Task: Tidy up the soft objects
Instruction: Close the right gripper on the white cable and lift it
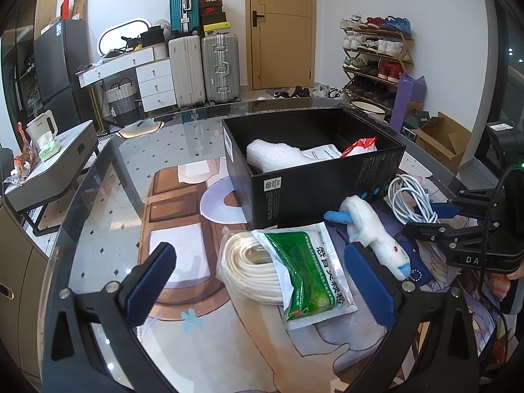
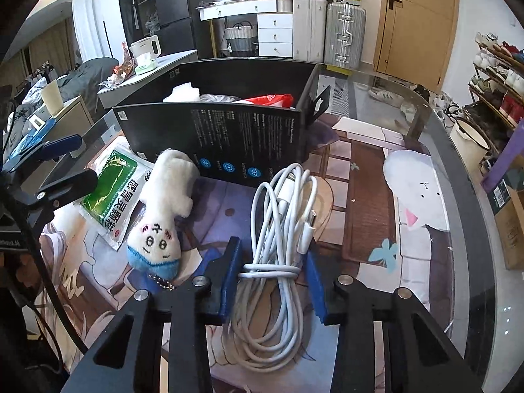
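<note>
Your right gripper (image 2: 273, 271) is closed around the white cable bundle (image 2: 281, 226) on the worktop (image 2: 425, 150), just before the black box (image 2: 222, 137). Your left gripper (image 1: 262, 281) hangs open over the green packet (image 1: 304, 271).

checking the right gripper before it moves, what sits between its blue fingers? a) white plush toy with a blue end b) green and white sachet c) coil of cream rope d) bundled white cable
d: the right gripper has its blue fingers on either side of the bundled white cable, though contact is unclear.
</note>
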The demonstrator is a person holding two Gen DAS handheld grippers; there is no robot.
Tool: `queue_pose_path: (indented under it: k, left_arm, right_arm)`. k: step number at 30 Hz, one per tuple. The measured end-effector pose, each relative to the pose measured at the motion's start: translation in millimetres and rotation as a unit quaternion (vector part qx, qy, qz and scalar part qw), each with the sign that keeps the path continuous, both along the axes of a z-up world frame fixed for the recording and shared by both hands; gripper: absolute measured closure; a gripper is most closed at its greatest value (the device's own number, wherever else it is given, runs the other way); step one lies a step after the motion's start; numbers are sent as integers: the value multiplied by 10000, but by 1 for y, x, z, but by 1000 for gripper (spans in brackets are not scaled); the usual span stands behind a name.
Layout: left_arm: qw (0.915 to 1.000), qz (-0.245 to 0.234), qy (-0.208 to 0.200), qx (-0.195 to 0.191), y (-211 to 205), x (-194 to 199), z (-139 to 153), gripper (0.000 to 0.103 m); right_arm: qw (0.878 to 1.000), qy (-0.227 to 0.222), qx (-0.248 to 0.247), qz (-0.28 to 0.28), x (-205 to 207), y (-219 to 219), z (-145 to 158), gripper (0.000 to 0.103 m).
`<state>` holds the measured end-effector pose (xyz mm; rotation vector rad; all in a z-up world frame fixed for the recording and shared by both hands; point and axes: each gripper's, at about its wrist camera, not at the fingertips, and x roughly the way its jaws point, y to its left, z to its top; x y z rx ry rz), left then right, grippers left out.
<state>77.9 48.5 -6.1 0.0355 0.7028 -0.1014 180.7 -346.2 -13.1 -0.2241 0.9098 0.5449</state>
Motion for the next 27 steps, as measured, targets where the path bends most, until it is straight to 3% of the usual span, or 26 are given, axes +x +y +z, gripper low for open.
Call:
queue_pose_path:
  k: [12, 20, 27]
  left_arm:
    - [9997, -61, 212, 144, -4, 5, -5, 0]
    - [9982, -380, 285, 371, -18, 5, -7, 2]
    - [9969, -496, 479, 375, -20, 10, -11, 30]
  right_arm:
    - [9984, -296, 484, 16, -12, -15, 24, 69]
    - [9990, -228, 371, 86, -14, -12, 19, 69]
    - [9994, -118, 329, 71, -13, -13, 13, 69]
